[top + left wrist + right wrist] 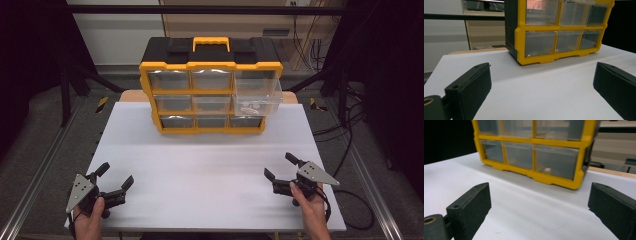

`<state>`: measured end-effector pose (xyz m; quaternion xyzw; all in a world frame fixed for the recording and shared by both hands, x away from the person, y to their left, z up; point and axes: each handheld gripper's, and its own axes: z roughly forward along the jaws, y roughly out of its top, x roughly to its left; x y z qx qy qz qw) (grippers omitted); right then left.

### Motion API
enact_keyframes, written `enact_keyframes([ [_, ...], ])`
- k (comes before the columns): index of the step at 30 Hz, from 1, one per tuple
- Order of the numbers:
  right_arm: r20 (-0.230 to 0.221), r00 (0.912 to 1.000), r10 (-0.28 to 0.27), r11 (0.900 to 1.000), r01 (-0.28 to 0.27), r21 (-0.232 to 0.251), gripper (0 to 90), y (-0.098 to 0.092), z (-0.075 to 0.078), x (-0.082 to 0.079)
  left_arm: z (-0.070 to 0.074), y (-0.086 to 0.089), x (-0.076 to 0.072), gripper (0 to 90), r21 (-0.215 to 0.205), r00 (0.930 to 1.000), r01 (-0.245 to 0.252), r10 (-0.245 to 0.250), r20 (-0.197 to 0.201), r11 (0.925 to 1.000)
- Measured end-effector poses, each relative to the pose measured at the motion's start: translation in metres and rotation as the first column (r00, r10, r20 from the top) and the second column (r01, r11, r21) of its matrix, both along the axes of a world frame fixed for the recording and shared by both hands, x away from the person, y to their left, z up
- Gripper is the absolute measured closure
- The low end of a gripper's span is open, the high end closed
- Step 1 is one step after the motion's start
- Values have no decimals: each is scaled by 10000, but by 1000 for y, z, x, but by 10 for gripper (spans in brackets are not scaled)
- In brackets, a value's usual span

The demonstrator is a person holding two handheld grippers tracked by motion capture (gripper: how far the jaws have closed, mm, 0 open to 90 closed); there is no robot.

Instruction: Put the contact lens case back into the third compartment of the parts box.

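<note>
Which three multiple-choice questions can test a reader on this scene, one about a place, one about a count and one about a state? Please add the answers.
1. Where is the pulled-out drawer of the organizer?
A. top right
B. bottom left
C. middle centre

2. How many drawers does the organizer have?
A. six
B. nine
C. twelve

3. In what state are the left gripper and the right gripper?
A. both shut on a drawer
B. one open, one shut
C. both open, holding nothing

Answers: 1 A, the clear drawer sticks out at the upper right; 2 B, three rows of three; 3 C, each gripper's jaws stand wide apart above the white table.
</note>
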<state>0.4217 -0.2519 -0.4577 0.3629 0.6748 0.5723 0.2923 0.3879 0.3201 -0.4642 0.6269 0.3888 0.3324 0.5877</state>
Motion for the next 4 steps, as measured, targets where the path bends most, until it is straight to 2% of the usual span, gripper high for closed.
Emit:
enact_keyframes([
  [2, 36, 9999, 118, 9997, -117, -205, 53, 2, -1, 0, 0, -1, 0, 14, 22, 10000, -1, 1, -9, 10000],
  [4, -36, 9998, 216, 9997, -216, -151, 51, 3, -3, 1, 0, -2, 0, 14, 78, 10000, -2, 2, -5, 10000],
])
